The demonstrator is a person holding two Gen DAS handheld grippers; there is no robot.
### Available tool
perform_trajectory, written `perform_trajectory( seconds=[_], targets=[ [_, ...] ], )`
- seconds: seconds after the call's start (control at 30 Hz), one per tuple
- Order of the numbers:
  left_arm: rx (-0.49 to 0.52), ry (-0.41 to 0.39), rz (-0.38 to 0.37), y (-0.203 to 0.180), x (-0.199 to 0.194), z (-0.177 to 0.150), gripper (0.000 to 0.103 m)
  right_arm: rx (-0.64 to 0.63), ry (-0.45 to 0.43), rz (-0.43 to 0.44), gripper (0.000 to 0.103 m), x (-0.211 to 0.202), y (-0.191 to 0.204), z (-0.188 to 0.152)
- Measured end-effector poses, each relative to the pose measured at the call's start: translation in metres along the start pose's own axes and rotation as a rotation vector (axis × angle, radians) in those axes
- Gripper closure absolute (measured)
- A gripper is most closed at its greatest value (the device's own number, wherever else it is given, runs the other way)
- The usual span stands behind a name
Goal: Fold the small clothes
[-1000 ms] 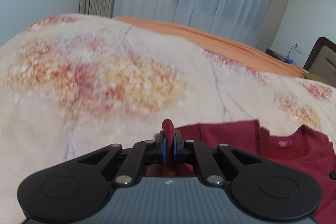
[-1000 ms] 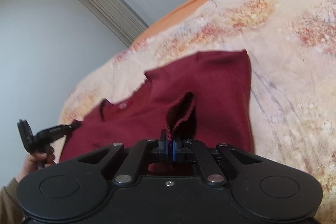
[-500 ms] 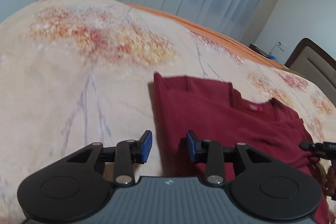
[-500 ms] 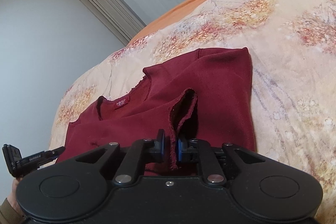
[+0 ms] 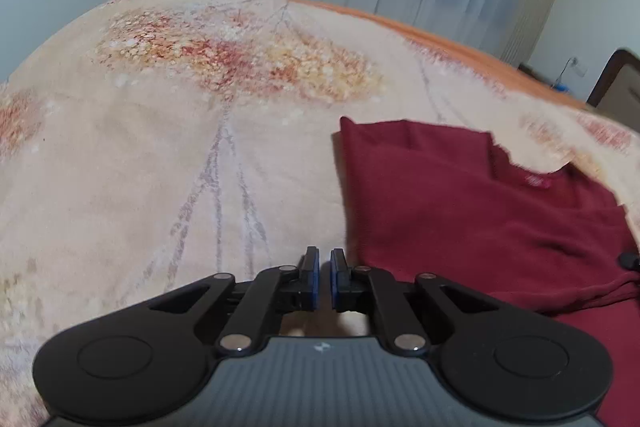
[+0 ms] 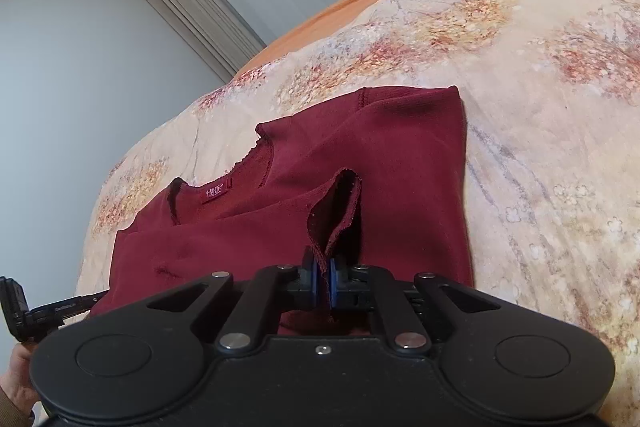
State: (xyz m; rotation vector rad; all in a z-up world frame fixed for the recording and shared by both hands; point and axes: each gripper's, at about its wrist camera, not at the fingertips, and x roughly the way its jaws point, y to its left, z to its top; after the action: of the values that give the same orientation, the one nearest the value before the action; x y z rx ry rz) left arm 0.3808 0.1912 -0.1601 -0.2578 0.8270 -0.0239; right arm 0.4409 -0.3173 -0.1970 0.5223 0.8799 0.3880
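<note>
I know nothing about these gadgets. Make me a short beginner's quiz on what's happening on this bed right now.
1. True or false: the left gripper holds cloth.
2. What does the right gripper pinch? A) curtain B) a hem of the dark red knit top C) nothing
3. Fill in: the top lies on a beige floral ____.

Key: 1. False; its jaws are shut with nothing between them, beside the top's edge. 2. B; a fold of hem stands up from its pads. 3. Bedspread.

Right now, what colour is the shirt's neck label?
Red with pale lettering, on the dark red shirt; the neck label shows best in the right wrist view.
</note>
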Motion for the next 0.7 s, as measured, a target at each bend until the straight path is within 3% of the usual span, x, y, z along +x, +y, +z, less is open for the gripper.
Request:
perform_trajectory(
  seconds=[0.13,0.23,0.3,0.37,0.53,0.7],
  targets=[
    [0.019,-0.004,0.022,-0.004,-0.023,-0.014,0.094,-0.004,-0.023,-0.003,0.077,-0.019,0.008,-0.002],
    [0.049,0.006,0.035,-0.011,-0.042,-0.029,0.075,-0.044,-0.034,0.001,0.065,-0.038,0.022,-0.009],
    [0.066,0.000,0.033,-0.017,-0.057,-0.039,0.053,-0.068,-0.036,0.006,0.054,-0.051,0.033,-0.015],
    [0.082,-0.009,0.028,-0.025,-0.072,-0.048,0.044,-0.102,-0.042,0.014,0.040,-0.062,0.047,-0.023],
    [0.102,-0.015,0.006,-0.038,-0.102,-0.065,0.037,-0.177,-0.058,0.044,0.031,-0.087,0.079,-0.040],
    [0.087,-0.058,-0.020,-0.047,-0.128,-0.071,0.024,-0.233,-0.091,0.080,0.020,-0.109,0.106,-0.051]
  ],
)
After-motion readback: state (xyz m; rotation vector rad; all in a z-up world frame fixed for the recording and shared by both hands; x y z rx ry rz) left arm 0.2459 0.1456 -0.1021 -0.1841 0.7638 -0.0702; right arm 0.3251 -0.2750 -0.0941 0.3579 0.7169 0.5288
